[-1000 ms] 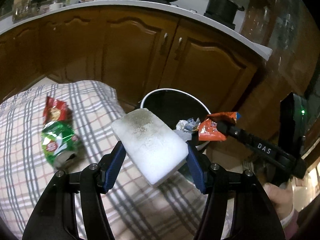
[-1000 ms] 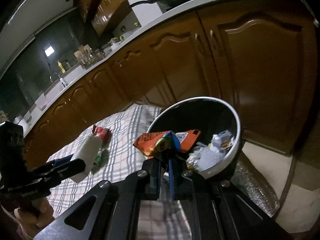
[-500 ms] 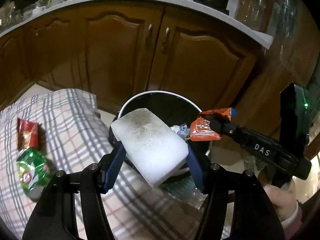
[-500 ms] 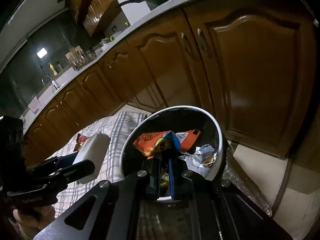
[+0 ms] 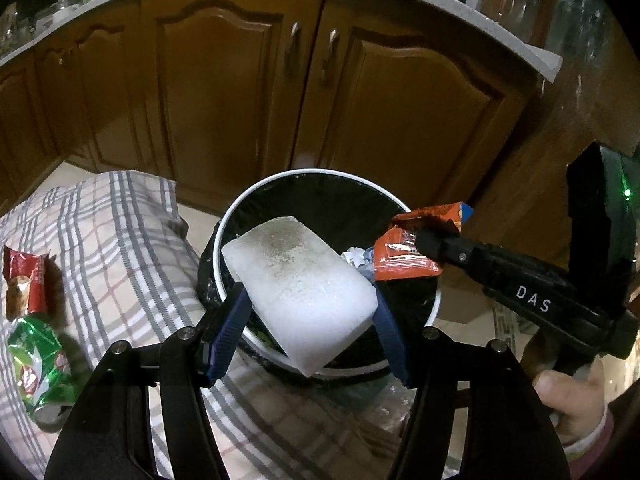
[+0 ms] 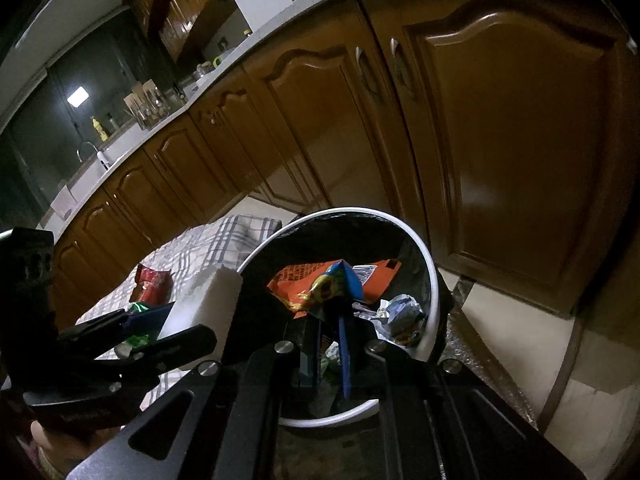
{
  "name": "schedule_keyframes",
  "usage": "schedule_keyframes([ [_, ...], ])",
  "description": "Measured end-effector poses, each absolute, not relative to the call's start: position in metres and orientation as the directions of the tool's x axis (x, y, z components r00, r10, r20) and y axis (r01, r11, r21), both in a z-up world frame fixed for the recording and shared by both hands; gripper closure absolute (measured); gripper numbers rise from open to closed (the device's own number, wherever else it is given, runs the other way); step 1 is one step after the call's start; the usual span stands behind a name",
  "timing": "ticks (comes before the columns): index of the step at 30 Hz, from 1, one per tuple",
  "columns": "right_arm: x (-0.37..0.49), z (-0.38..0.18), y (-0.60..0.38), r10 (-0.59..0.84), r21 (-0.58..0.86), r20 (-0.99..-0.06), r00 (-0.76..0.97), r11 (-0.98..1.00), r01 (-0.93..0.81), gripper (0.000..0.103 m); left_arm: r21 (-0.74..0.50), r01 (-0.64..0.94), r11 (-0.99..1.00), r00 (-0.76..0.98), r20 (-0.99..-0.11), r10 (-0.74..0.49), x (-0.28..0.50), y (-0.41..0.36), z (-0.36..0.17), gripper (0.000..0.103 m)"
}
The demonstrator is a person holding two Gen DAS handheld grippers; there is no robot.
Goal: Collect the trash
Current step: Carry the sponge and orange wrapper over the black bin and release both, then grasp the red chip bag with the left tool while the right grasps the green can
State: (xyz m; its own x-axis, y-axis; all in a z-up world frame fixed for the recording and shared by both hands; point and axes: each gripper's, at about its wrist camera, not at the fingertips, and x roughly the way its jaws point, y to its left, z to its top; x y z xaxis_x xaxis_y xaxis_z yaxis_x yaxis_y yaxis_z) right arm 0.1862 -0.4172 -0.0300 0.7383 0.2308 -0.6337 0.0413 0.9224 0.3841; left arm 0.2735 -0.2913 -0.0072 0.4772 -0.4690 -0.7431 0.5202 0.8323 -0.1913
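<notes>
**Spotter:** Both loads over the bin?

**Me:** Yes. My left gripper (image 5: 310, 320) pinches the white sponge block (image 5: 298, 288) by its near end; most of it juts ahead of my fingers, above the trash bin (image 5: 320, 174). It could catch on the near rim.

**Spotter:** And the right?

**Me:** My right gripper (image 6: 328, 320) is pressed tight on the orange wrapper (image 6: 304, 280), crumpled and light. It might cling to the pads. Two wrappers (image 5: 32, 320) lie left of my tongs on the checked cloth (image 5: 120, 240).

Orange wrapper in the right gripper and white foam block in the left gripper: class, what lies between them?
In the left wrist view, crumpled paper in the bin shows between the foam block and the orange wrapper.
</notes>
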Motion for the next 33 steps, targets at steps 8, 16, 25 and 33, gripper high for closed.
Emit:
schedule_keyframes([
  [8, 0.195, -0.036, -0.420, 0.249, 0.411, -0.644, 0.723, 0.910, 0.052, 0.074, -0.196, 0.509, 0.838, 0.450, -0.769, -0.453, 0.282, -0.297, -0.016, 0.034],
  [16, 0.187, -0.035, -0.423, 0.251, 0.433, -0.624, 0.740, 0.899, 0.060, 0.050, -0.218, 0.503, 0.836, 0.446, -0.763, -0.467, 0.277, -0.289, -0.015, 0.027],
  [25, 0.164, -0.028, -0.412, 0.260, 0.461, -0.586, 0.767, 0.886, 0.051, 0.039, -0.251, 0.451, 0.856, 0.481, -0.740, -0.470, 0.251, -0.242, -0.011, 0.026],
  [33, 0.151, -0.028, -0.388, 0.295, 0.484, -0.569, 0.767, 0.875, 0.022, 0.031, -0.289, 0.375, 0.881, 0.507, -0.731, -0.456, 0.232, -0.194, -0.013, 0.026],
])
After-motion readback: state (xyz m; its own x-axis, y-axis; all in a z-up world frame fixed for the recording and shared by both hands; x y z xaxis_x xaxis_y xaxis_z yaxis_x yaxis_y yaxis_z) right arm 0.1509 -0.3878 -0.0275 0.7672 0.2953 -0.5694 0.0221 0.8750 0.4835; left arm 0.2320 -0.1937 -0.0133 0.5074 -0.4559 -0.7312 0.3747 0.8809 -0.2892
